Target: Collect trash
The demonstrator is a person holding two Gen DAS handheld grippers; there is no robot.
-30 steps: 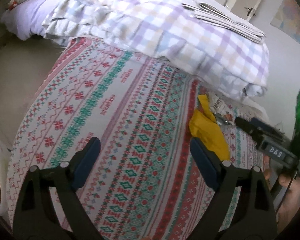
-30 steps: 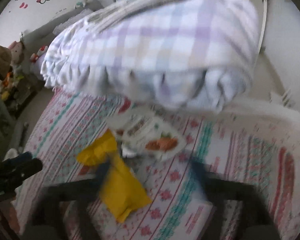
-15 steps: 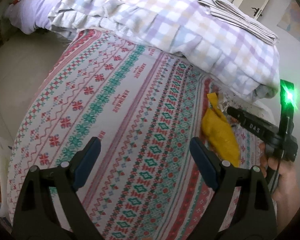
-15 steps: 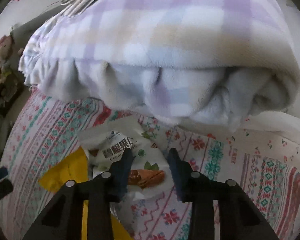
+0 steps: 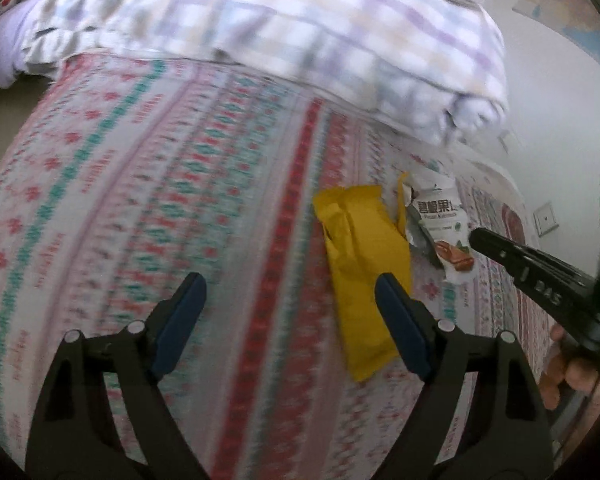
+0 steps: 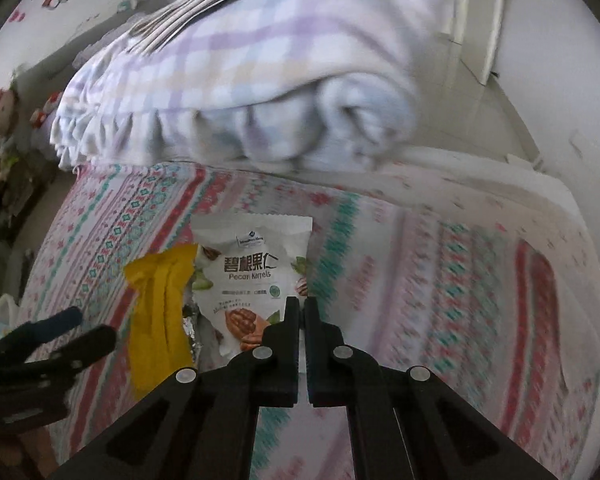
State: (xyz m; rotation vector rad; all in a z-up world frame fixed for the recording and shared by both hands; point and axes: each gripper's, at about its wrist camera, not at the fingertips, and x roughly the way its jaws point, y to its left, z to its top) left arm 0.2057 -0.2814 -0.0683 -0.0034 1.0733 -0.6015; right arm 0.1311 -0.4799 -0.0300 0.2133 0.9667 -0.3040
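A white pecan kernel packet [image 6: 252, 276] lies on the patterned bedspread [image 6: 460, 280], with a yellow wrapper [image 6: 160, 312] beside it on the left. My right gripper [image 6: 302, 308] is shut on the packet's near right corner. In the left wrist view the yellow wrapper [image 5: 364, 276] lies just ahead of my right finger, and the white packet [image 5: 436, 220] is beyond it with the right gripper [image 5: 476, 240] pinching its edge. My left gripper [image 5: 288, 300] is open and empty above the bedspread [image 5: 140, 200].
A folded lilac check blanket [image 6: 260, 80] lies across the bed just behind the trash, with striped cloth [image 6: 204, 4] on top. The blanket [image 5: 300, 32] fills the far side in the left wrist view. Soft toys [image 6: 0, 140] stand at the far left. A white wall [image 5: 560, 100] is at right.
My right gripper has closed from half open to shut on the packet's corner. My left gripper has moved right, so the yellow wrapper now lies close ahead of its right finger.
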